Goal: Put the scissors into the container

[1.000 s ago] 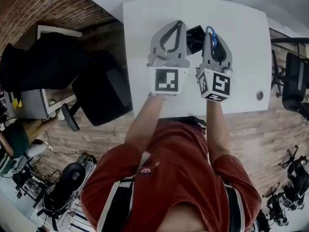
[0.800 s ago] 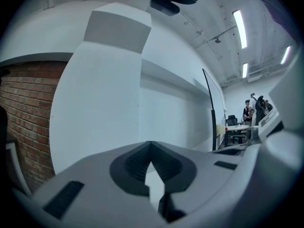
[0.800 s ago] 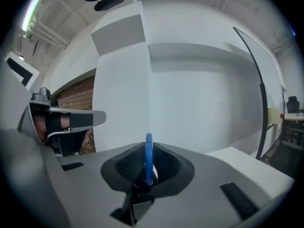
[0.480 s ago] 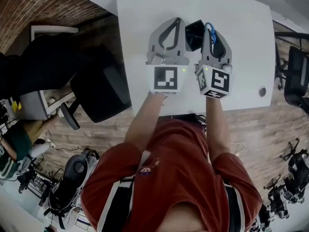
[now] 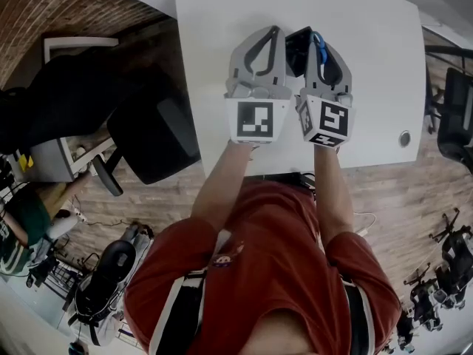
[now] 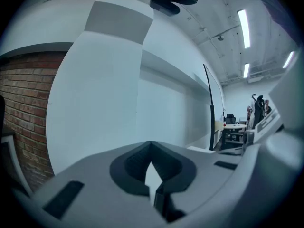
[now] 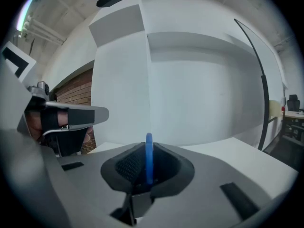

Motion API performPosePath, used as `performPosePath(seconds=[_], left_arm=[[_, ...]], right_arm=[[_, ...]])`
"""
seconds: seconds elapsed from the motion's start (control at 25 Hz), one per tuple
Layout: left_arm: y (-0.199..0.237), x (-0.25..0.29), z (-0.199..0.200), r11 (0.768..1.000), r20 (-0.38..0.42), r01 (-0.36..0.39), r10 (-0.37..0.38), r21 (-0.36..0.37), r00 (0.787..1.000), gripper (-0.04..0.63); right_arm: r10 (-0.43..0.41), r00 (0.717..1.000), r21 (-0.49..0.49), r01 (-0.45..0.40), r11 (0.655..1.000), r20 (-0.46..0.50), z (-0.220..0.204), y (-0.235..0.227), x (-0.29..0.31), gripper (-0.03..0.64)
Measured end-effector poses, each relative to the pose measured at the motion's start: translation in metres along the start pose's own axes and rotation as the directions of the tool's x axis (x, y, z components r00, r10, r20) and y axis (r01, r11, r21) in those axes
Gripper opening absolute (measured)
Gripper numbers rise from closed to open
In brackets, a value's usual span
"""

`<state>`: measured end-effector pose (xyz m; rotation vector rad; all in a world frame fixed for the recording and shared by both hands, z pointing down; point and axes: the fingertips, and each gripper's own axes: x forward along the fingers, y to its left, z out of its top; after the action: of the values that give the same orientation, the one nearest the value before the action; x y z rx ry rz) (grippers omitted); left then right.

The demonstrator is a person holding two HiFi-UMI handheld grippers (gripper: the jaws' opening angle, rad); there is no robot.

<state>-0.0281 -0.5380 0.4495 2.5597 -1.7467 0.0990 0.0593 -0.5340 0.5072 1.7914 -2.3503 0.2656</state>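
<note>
- Head view: both grippers are held side by side over the white table [image 5: 377, 65]. The left gripper [image 5: 274, 34] has its jaws brought together. The right gripper [image 5: 322, 48] carries the scissors [image 5: 318, 38], of which only the blue handle loop shows. The black container [image 5: 297, 50] stands on the table between the two grippers' tips, with the loop just at its right edge. A black office chair [image 5: 151, 143] stands off the table's left side.
- Left gripper view: the left gripper [image 6: 151, 147] is clenched tip to tip with nothing between the pads. A white wall and a brick wall [image 6: 23, 122] lie beyond.
- Right gripper view: the right gripper [image 7: 148, 150] grasps the scissors [image 7: 149, 167], the blue loop upright between its pads. The left gripper [image 7: 71, 118] appears at left.
</note>
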Motion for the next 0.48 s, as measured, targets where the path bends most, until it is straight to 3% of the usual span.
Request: performPosePath(seconds=[0.48], left_arm=[[-0.004, 0.002, -0.01, 1.0, -0.025, 0.01, -0.01, 0.003, 1.0, 0.011]], right_arm=[[-0.015, 0.999, -0.033, 0.014, 0.999, -0.042, -0.014, -0.003, 0.005, 0.113]])
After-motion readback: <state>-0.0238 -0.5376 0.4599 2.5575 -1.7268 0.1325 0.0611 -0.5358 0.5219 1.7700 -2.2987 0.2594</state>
